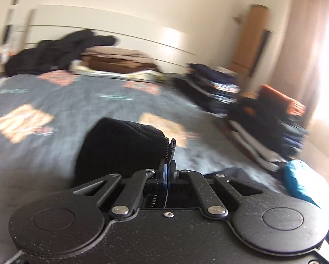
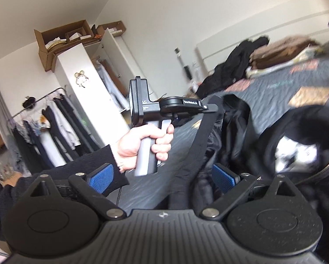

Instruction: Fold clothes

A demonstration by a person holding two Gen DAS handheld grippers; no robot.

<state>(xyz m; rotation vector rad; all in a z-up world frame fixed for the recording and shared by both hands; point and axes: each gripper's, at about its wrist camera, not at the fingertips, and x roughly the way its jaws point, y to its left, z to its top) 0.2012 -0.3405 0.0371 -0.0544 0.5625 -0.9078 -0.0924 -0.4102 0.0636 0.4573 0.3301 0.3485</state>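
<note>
Black garment (image 1: 118,145) is pinched by the left hand-held gripper (image 1: 169,151) above the bed (image 1: 54,101). Right hand-held gripper (image 2: 162,179) is spread, nothing clamped, near the bed.

- Left gripper (image 1: 169,151): matt, speckled black plastic, bright metal rivets.
- Black garment (image 1: 120,145): soft matt cloth.
- Bedspread (image 1: 76,101): grey woven cloth.
- Right gripper's pads (image 2: 101,178): blue, ribbed.
- Boxes (image 2: 61,37): brown cardboard.

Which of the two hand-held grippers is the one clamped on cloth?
The left hand-held gripper: its fingers pinch black cloth. The right hand-held gripper gapes open, empty.
</note>
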